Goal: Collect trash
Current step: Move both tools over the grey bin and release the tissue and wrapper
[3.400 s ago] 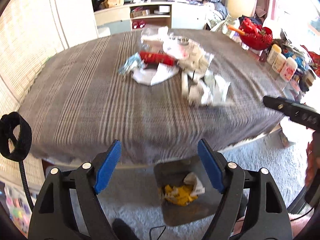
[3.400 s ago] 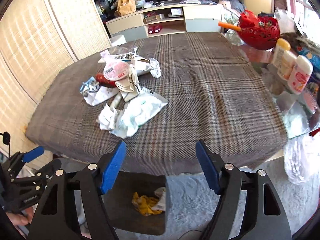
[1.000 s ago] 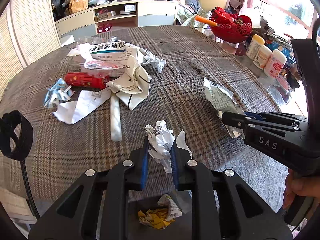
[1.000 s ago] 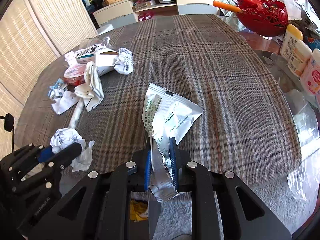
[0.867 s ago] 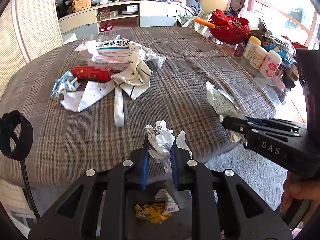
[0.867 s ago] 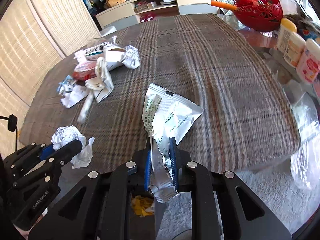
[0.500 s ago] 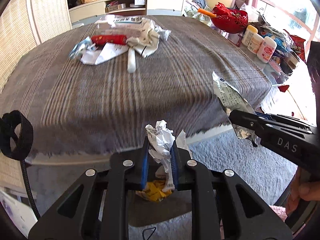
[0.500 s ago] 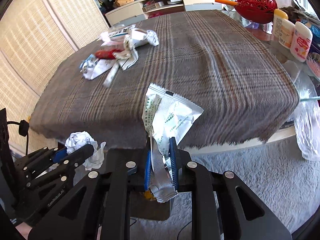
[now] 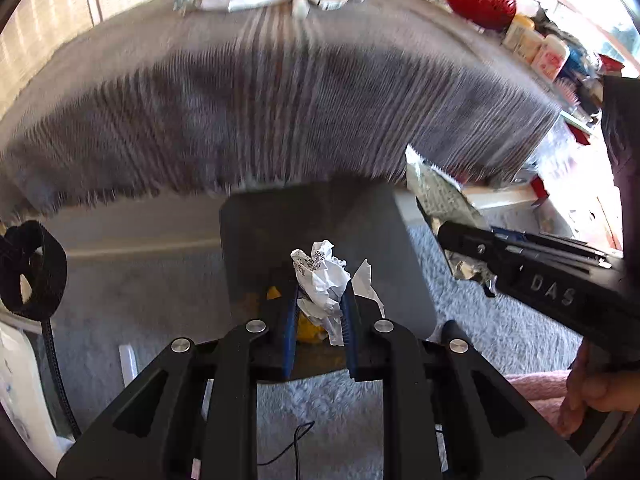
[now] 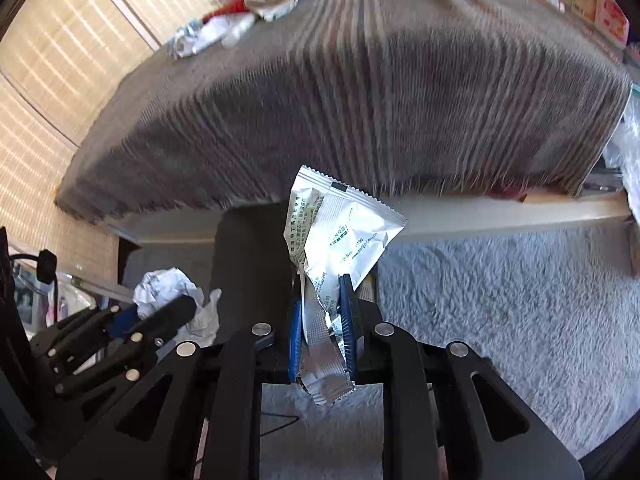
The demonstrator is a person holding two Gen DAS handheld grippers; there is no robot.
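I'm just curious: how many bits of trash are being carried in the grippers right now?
2. A paper ball in the left gripper, and a foil packet in the right gripper, both above the bin.

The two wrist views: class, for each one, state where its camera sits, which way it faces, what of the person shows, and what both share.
Left wrist view: on the left claw, facing down at the dark grey bin; shut on crumpled white paper; a hand shows.
Right wrist view: on the right claw, facing down; shut on a silver-white foil wrapper; no body shows.
Shared: bin, grey striped tablecloth, both claws.
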